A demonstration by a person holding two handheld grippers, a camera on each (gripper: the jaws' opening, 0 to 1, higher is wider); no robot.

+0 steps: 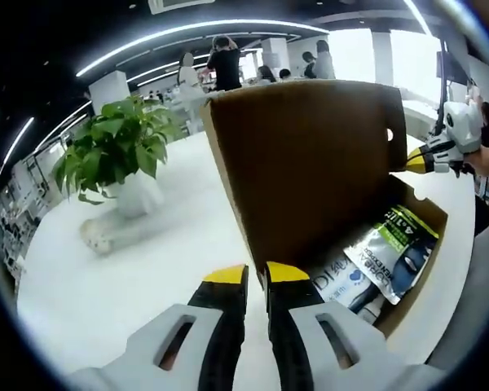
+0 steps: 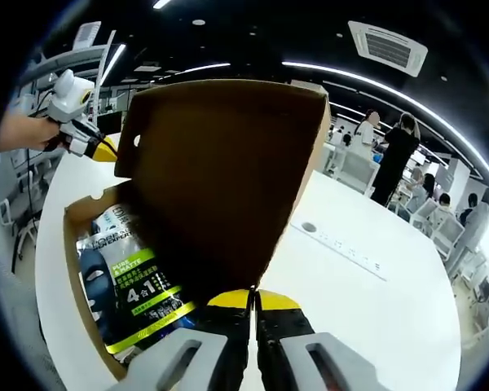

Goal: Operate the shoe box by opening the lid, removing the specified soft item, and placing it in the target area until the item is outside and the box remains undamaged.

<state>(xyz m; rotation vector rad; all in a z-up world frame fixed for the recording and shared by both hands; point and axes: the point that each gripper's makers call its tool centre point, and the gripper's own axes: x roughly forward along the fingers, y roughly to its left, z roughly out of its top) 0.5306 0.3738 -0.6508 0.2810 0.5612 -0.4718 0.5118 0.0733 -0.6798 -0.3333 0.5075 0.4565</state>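
- The lid (image 1: 310,163) of the shoe box (image 1: 424,244) is seen raised and tilted back, so its brown inner face is turned toward both cameras.
- In the left gripper view, the left gripper (image 1: 257,277) is held with its yellow-tipped jaws brought together at the near corner of the lid; whether cardboard is pinched between them cannot be told.
- In the right gripper view, the right gripper (image 2: 254,300) is likewise seen with jaws together at the lid's lower edge (image 2: 253,269); a grip on the edge cannot be confirmed.
- The soft packets (image 2: 138,285), printed green, black and white, are lying inside the box, under the lifted lid.
- The white table (image 1: 130,285) beside the box is judged a suitable place for the item.
- For this step, the lid is best steadied by one gripper without bending the hinge fold, while the other is opened and lowered onto the top packet.
- The packet should be pinched by its loose edge and lifted straight up, so the cardboard walls are not snagged.
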